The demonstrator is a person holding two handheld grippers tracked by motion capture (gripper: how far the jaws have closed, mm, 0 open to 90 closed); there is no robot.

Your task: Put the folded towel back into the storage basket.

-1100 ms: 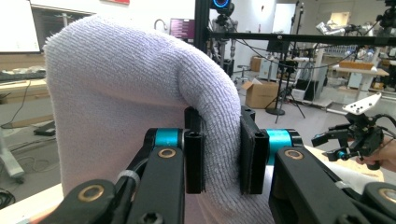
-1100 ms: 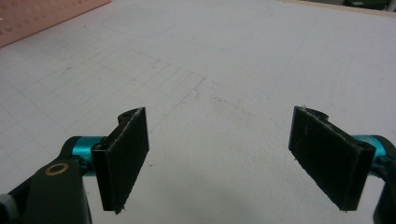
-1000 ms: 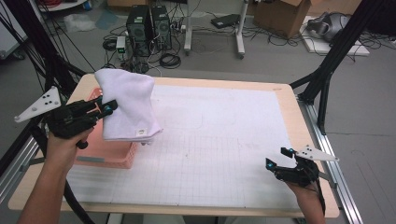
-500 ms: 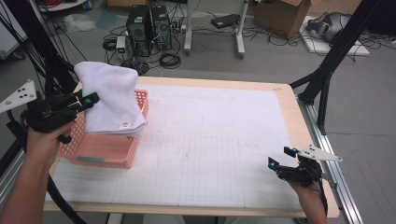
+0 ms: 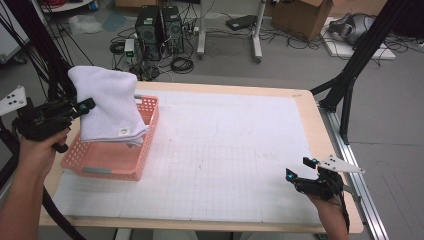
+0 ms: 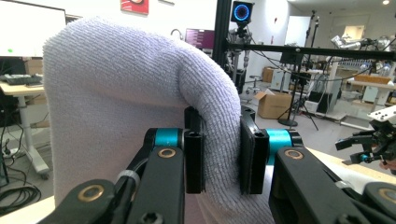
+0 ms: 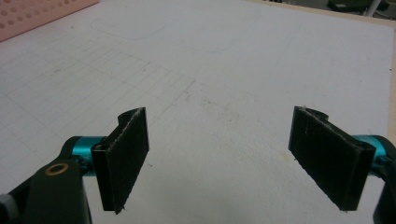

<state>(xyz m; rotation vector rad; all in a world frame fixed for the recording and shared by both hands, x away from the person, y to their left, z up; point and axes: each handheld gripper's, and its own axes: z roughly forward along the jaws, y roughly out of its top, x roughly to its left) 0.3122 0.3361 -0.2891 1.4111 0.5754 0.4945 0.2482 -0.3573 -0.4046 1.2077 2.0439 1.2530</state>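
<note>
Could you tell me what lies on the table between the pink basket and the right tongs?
Nothing: in the high view, only bare gridded mat separates basket from right tongs.

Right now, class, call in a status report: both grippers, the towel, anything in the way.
Left gripper shut on white towel, held above pink basket. Right gripper open, low over the mat. Nothing in the way.

Pink basket (image 5: 107, 160) half covered in the high view by the white towel (image 5: 107, 105) hanging over it; inside hidden. Towel cut off by the bottom edge in the left gripper view, lower hem unseen. Small tag (image 5: 120, 132) on towel too small to read. Left forearm (image 5: 20, 200) cut off at bottom edge.
</note>
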